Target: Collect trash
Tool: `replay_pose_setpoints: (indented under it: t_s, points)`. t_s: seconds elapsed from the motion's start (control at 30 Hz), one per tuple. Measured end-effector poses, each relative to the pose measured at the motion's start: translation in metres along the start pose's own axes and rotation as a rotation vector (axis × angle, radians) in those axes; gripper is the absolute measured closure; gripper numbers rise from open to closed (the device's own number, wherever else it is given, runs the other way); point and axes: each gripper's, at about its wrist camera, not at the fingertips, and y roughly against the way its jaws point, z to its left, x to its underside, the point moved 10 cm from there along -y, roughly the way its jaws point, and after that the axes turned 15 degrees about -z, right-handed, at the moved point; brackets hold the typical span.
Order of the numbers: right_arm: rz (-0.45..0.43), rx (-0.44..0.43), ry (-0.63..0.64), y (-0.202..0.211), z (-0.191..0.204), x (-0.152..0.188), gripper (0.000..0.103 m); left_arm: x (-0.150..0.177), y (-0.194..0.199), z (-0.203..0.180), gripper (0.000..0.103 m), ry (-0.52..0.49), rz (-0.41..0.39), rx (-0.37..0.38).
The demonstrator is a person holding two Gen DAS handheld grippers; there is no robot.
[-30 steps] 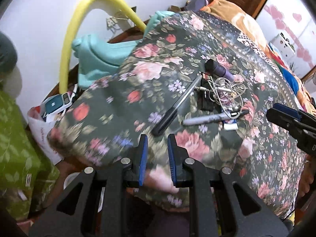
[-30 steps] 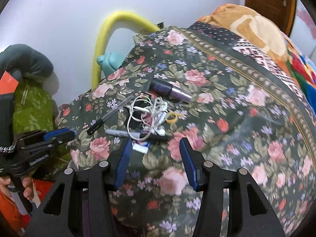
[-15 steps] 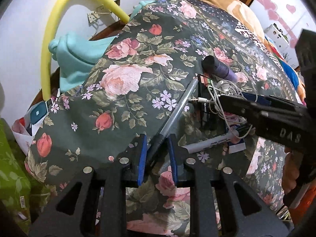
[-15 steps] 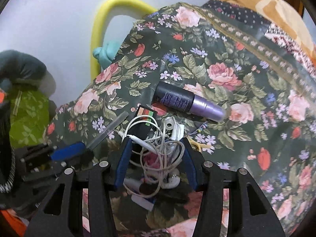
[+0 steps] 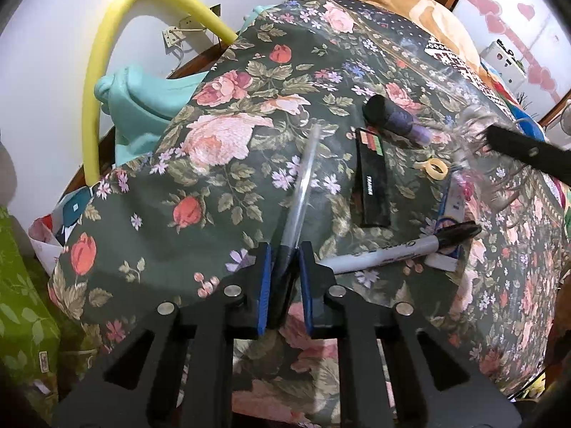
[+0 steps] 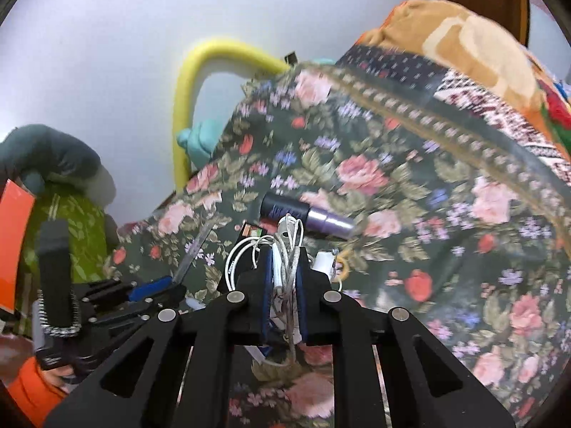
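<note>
Since the earlier frames both grippers have closed on their targets: the left gripper (image 5: 285, 278) now has its jaws clamped on the dark cap end of the clear pen (image 5: 298, 192), and the right gripper (image 6: 283, 281) has lifted the tangle of white earphone cable (image 6: 285, 246) off the bedspread, jaws pressed together on it. Loops of the cable stick out above and to the left of the right fingertips, and more hangs below them.

From the left jaws outward, the pen's clear barrel runs away over the floral bedspread (image 5: 221, 164), which drops off at a near-left edge close to the gripper. Just right of the jaws lies a silver marker (image 5: 396, 249) with its black cap pointing right, resting partly on a small white-and-blue packet (image 5: 451, 210). Farther right and beyond lie a black rectangular pack (image 5: 373, 185), a small yellowish ring (image 5: 435, 168) and a dark-capped purple tube (image 5: 396, 121). The right gripper's arm crosses the far right of the left view, blurred.

Open bedspread stretches to the far side and to the right. Left of the bed's edge stand a yellow foam tube (image 5: 107, 71), a teal cloth (image 5: 139, 107) and a green leafy bag (image 5: 25, 303), crowding that side.
</note>
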Motion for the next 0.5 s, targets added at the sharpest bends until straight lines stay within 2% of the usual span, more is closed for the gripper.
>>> replay_pose_setpoints:
  t_s: [0.23,0.37,0.4,0.47,0.5]
  points:
    - [-0.059,0.023,-0.018,0.024,-0.013,-0.018,0.092,0.004,0.01,-0.013,0.09,0.022,0.017,0.034]
    - [-0.065,0.049,-0.028,0.034,-0.024,-0.013,0.092,0.008,0.015,-0.023,0.09,-0.031,0.029,0.021]
    - [-0.065,0.05,-0.04,0.037,-0.027,-0.011,0.092,0.008,0.016,-0.026,0.089,-0.055,0.033,0.012]
    - [-0.063,0.052,-0.057,0.039,-0.033,-0.008,0.092,0.008,0.018,-0.031,0.078,-0.093,0.035,-0.005]
    - [-0.065,0.057,-0.065,0.041,-0.036,-0.006,0.092,0.007,0.019,-0.034,0.068,-0.108,0.029,-0.009]
